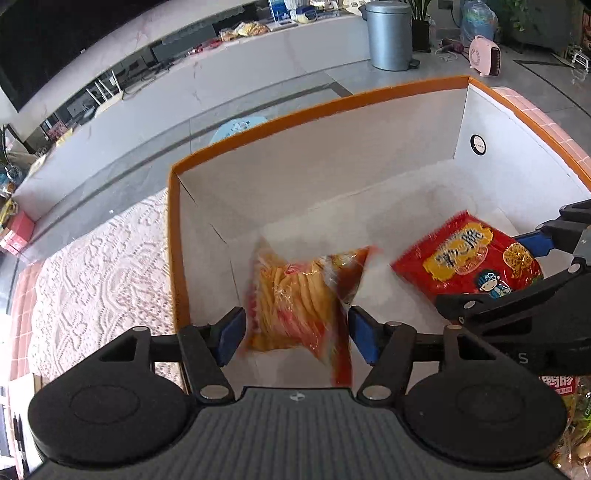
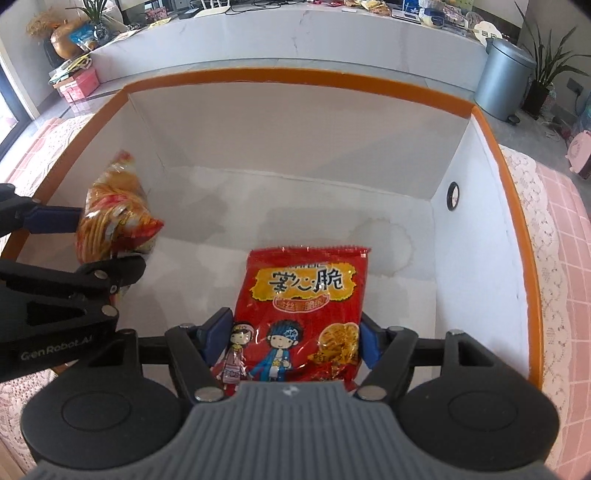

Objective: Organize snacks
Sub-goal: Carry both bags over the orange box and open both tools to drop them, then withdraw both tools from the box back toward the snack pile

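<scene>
A white box with an orange rim [image 1: 317,105] [image 2: 295,75] stands on the table. My left gripper [image 1: 295,334] is over its left part. Between the fingers is a blurred yellow-and-red snack bag [image 1: 299,302] [image 2: 114,218], with gaps at both pads; it looks released. My right gripper [image 2: 291,339] is shut on a red snack bag [image 2: 306,306] [image 1: 469,258] with cartoon figures, held low inside the box. The right gripper also shows in the left wrist view [image 1: 532,269], the left gripper in the right wrist view [image 2: 107,240].
The box sits on a white lace cloth [image 1: 96,280] over pink tile [image 2: 569,236]. More snack packs [image 1: 572,424] lie at the right. A grey bin [image 1: 389,35], a pink heater [image 1: 484,55] and a white counter [image 2: 295,33] stand beyond.
</scene>
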Demonstrator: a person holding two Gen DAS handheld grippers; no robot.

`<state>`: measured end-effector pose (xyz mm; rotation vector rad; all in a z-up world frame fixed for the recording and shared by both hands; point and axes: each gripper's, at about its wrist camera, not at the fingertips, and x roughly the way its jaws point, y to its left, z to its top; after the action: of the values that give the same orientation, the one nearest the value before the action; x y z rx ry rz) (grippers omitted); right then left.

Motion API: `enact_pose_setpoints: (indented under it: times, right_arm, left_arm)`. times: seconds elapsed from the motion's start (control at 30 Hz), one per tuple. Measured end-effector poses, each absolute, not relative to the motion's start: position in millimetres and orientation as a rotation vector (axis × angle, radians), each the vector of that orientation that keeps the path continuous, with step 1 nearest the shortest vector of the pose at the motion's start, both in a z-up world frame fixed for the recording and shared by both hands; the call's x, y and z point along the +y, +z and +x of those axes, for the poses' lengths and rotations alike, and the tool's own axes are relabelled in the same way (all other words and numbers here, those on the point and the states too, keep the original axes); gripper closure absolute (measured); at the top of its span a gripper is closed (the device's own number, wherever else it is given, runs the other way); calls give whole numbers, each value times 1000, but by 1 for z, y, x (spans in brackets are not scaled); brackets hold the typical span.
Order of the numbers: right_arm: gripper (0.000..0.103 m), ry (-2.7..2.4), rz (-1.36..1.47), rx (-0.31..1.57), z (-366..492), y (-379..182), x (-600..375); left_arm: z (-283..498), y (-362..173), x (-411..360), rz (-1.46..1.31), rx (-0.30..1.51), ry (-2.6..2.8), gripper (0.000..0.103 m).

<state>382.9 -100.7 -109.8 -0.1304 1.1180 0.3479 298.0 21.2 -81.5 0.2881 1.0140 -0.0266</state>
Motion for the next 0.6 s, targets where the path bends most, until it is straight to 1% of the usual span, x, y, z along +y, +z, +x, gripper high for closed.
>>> enact_pose_setpoints:
  times: [0.13, 0.2, 0.47, 0.6]
  right_arm:
    - [31, 334, -120, 1113, 383, -106, -101]
    - [26, 327, -125, 1102, 381, -101, -100]
    - [17, 304, -123, 1028, 366, -77, -105]
    - [16, 277, -126, 958, 345, -59, -112]
  left_arm:
    - [294, -74, 22, 300, 973, -25, 20]
    - [290, -68, 23, 285, 958, -24, 18]
    - [270, -44, 27, 213, 895, 3, 18]
    - [250, -28, 29, 151, 842, 12, 18]
